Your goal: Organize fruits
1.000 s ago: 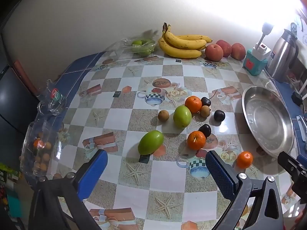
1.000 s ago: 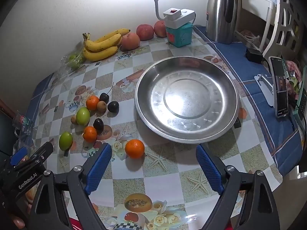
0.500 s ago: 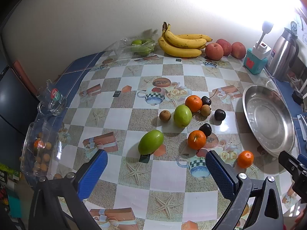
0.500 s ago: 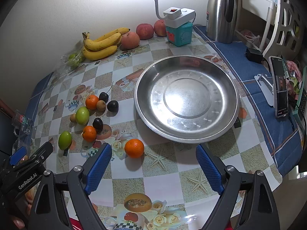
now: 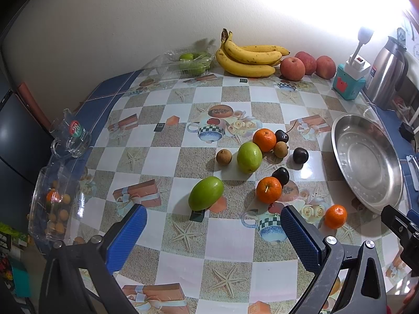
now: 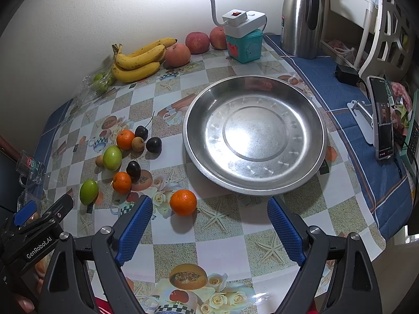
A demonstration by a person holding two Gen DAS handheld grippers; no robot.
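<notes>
Loose fruit lies mid-table: an oval green fruit (image 5: 206, 193), a round green fruit (image 5: 249, 157), three oranges (image 5: 269, 190) (image 5: 264, 139) (image 5: 335, 216), dark plums (image 5: 300, 155) and small brown fruits (image 5: 224, 156). An empty steel dish (image 6: 254, 133) stands to their right (image 5: 366, 162). My left gripper (image 5: 213, 225) is open and empty, above the table just short of the oval green fruit. My right gripper (image 6: 209, 222) is open and empty; the lone orange (image 6: 183, 202) lies just beyond its left finger, in front of the dish.
Bananas (image 5: 248, 57) and apples (image 5: 292, 68) line the back wall, with a clear box of green fruit (image 5: 192, 61), a teal box with a lamp (image 6: 244, 44) and a steel flask (image 6: 301, 15). A glass mug (image 5: 72, 138) and clear container (image 5: 56, 201) stand at the left edge. A phone (image 6: 383, 117) stands at the right.
Both views have shifted only slightly; the left gripper has drifted a little to the right. Both grippers stay open and no fruit has moved.
</notes>
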